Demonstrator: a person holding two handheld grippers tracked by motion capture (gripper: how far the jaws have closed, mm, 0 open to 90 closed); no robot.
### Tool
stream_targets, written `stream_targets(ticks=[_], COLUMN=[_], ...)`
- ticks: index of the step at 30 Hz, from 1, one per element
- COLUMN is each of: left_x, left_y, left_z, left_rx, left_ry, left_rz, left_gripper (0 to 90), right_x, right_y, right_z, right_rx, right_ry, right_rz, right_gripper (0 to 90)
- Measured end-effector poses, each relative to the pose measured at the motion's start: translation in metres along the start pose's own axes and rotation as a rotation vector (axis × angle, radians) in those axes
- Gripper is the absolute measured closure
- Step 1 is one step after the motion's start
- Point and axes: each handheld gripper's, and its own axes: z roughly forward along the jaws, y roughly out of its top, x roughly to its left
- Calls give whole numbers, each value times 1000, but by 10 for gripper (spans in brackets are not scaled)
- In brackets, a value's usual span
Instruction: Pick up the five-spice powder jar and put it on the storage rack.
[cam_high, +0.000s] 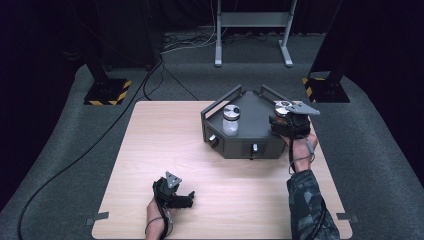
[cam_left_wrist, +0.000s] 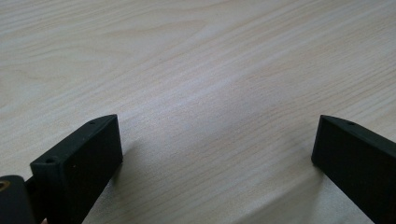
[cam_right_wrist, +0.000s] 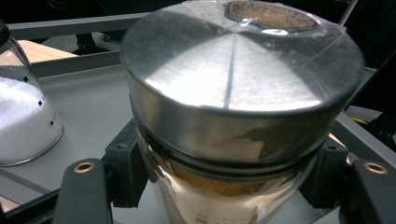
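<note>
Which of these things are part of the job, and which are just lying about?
In the job:
- right tongs, clamped on the brown jar
- grey tray under it

Lying about:
- white jar, standing in the same tray
- left tongs, open over the bare table
- floor cables

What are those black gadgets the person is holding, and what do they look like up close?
Each is a hand-held gripper: the left hand-held gripper and the right hand-held gripper are black, each topped by a grey three-cornered plate with a thin dark cable trailing back. Their two jaws are blocky black slabs with small holes. The right sleeve is camouflage-patterned.
</note>
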Motion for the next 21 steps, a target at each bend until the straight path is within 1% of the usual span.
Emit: stream_targets(ticks=[6, 21], left_x=[0, 0], left_y=[0, 0], left_z=[0, 0], left_rx=[0, 0], left_ry=[0, -1], left_rz=[0, -2], left_gripper=[15, 15], right_x=[-1, -2], right_y=[-1, -2], right_z=[3, 10], right_rx=[7, 25], right_ry=[3, 4], right_rz=[12, 23], right_gripper=[301, 301])
